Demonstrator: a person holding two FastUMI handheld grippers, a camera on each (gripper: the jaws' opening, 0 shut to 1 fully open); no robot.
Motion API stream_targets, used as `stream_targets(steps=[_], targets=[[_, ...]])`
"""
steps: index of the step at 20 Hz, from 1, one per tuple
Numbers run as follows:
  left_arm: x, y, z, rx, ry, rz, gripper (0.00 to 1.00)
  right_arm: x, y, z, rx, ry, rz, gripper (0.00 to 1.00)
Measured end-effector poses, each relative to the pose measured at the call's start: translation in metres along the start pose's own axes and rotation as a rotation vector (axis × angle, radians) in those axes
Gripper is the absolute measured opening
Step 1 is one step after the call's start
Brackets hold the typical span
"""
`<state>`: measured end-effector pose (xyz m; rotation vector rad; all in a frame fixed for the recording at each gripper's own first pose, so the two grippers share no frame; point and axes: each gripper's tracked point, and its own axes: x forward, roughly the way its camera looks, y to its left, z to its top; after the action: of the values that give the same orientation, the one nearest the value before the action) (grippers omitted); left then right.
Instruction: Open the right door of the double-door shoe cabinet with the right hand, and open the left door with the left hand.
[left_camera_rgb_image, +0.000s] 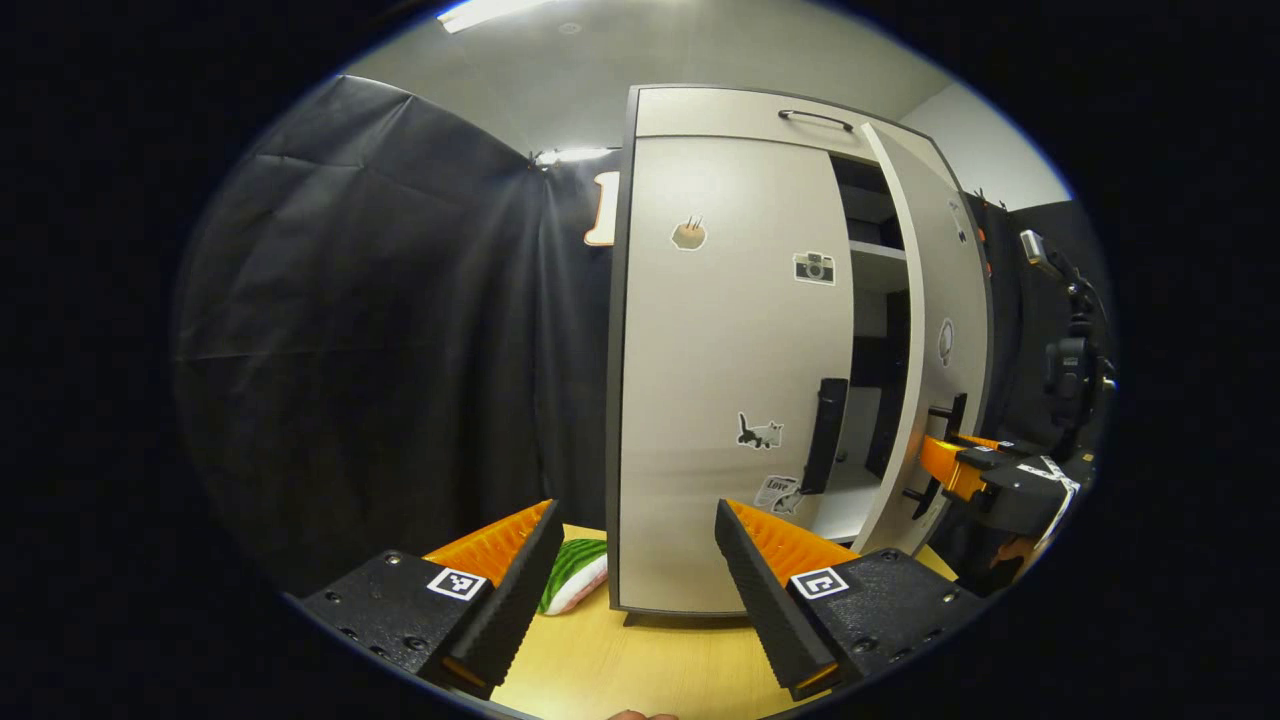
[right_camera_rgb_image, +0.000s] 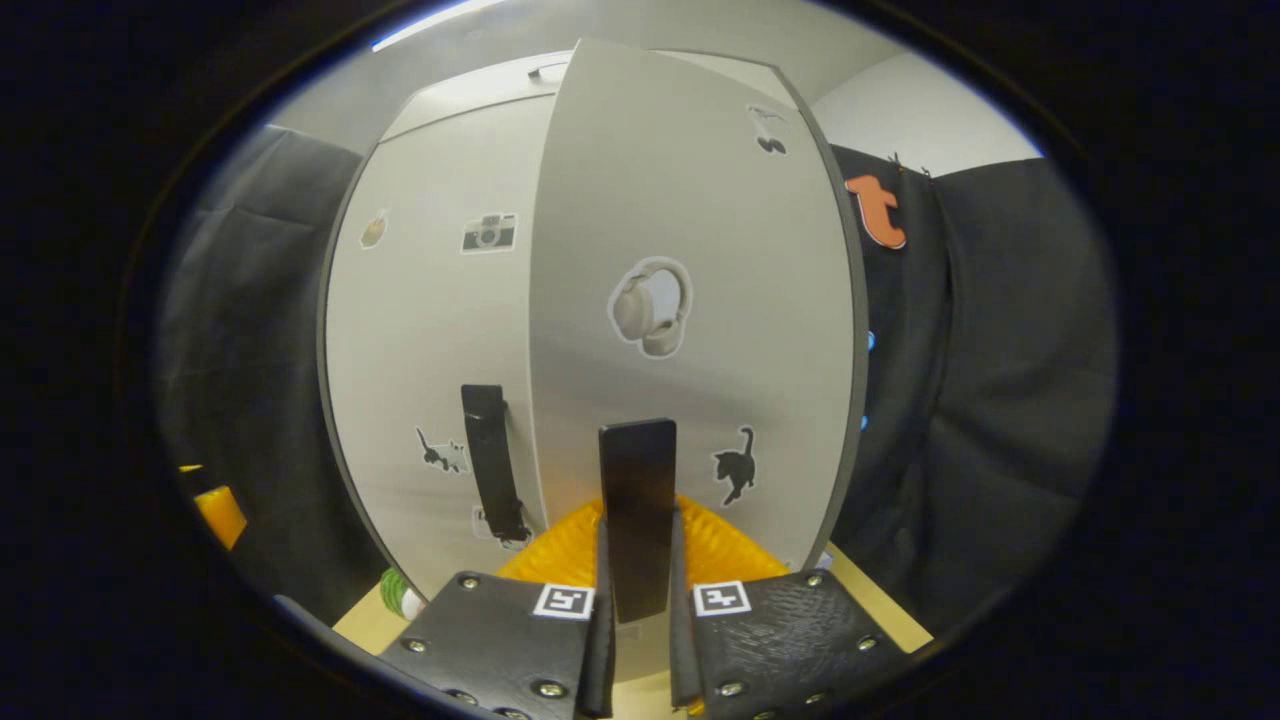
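The tall pale-grey double-door shoe cabinet (left_camera_rgb_image: 730, 380) stands on the light wooden tabletop (left_camera_rgb_image: 620, 660), centre of the left gripper view. Its right door (right_camera_rgb_image: 690, 300) is swung partly out; the right tool (right_camera_rgb_image: 640, 560) is clenched on that door's black vertical bar handle (right_camera_rgb_image: 638, 510). The left door (left_camera_rgb_image: 730, 400) sits flush, its black handle (left_camera_rgb_image: 826, 435) untouched. The left tool (left_camera_rgb_image: 635, 545) is released, fingers spread wide, short of the cabinet.

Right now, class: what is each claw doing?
Left claw: open, holding nothing, short of the left door.
Right claw: closed on the right door's handle.
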<state>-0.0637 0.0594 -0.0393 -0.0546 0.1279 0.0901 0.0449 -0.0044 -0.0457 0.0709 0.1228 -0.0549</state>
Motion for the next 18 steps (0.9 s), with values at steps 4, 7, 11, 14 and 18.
stream_targets(steps=[4,7,11,14,18], targets=[[0.000,-0.016,-0.003,-0.002,0.008,-0.040,0.95,-0.004,-0.005,0.001,0.003,-0.002,-0.011,0.22],[0.001,-0.025,-0.003,0.002,0.005,-0.062,0.94,-0.008,-0.010,0.001,0.006,0.000,-0.021,0.22],[0.004,-0.040,-0.006,-0.004,0.016,-0.096,0.94,-0.013,-0.016,0.002,0.001,-0.014,-0.039,0.22],[0.007,-0.054,-0.010,-0.001,0.025,-0.126,0.95,-0.017,-0.022,0.001,0.005,-0.021,-0.052,0.22],[0.008,-0.072,-0.014,0.004,0.036,-0.164,0.95,-0.024,-0.032,0.001,0.015,-0.025,-0.069,0.22]])
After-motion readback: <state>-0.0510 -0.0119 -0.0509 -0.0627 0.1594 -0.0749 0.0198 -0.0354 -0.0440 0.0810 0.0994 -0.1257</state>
